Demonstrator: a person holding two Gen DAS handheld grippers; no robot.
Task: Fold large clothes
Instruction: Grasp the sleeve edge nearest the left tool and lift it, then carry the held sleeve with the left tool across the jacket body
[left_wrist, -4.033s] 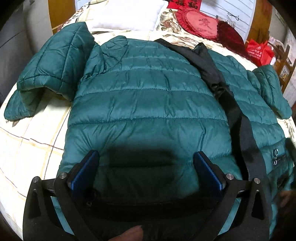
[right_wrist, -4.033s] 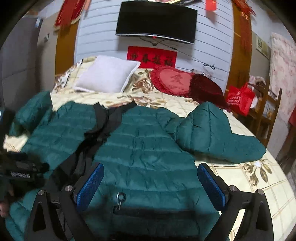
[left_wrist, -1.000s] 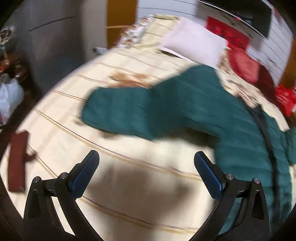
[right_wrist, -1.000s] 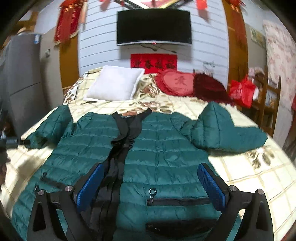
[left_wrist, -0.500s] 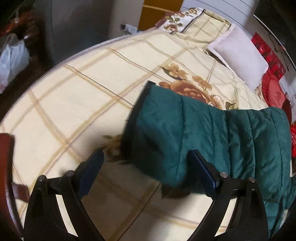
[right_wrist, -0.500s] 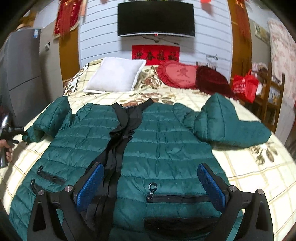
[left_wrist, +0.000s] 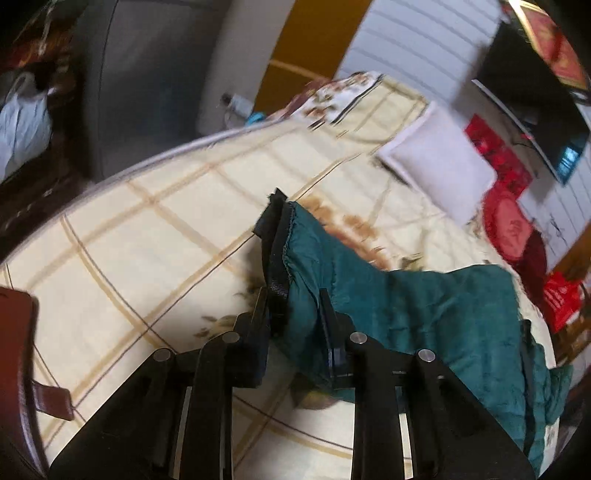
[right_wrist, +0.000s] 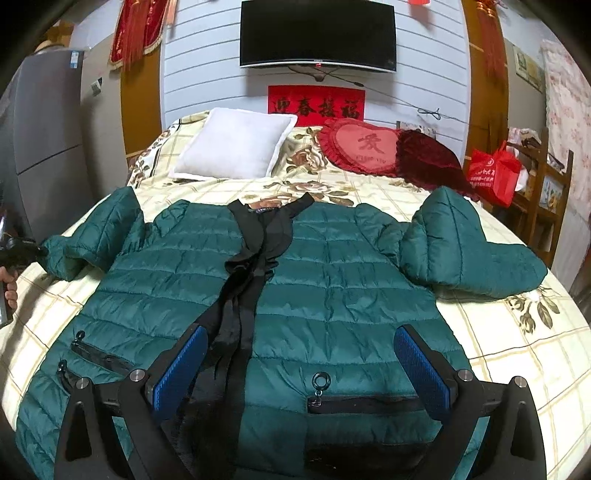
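Note:
A dark green quilted jacket (right_wrist: 325, 280) lies front up and spread on the bed, with a black lining strip (right_wrist: 251, 266) down its middle. Its right sleeve (right_wrist: 469, 251) is bent over at the right. My left gripper (left_wrist: 293, 306) is shut on the cuff (left_wrist: 280, 251) of the left sleeve (left_wrist: 406, 306) near the bed's left edge; it also shows in the right wrist view (right_wrist: 22, 251). My right gripper (right_wrist: 299, 365) is open and empty, hovering above the jacket's hem.
The bed (right_wrist: 517, 350) has a cream checked floral cover. A white pillow (right_wrist: 236, 147) and red cushions (right_wrist: 365, 147) lie at the head. A grey fridge (right_wrist: 40, 122) stands left, a red bag (right_wrist: 495, 173) on a wooden chair right, a brown object (left_wrist: 18, 350) at the near left.
My left gripper has closed on the left sleeve's cuff, where half a second ago it was open around it. The right gripper has barely moved.

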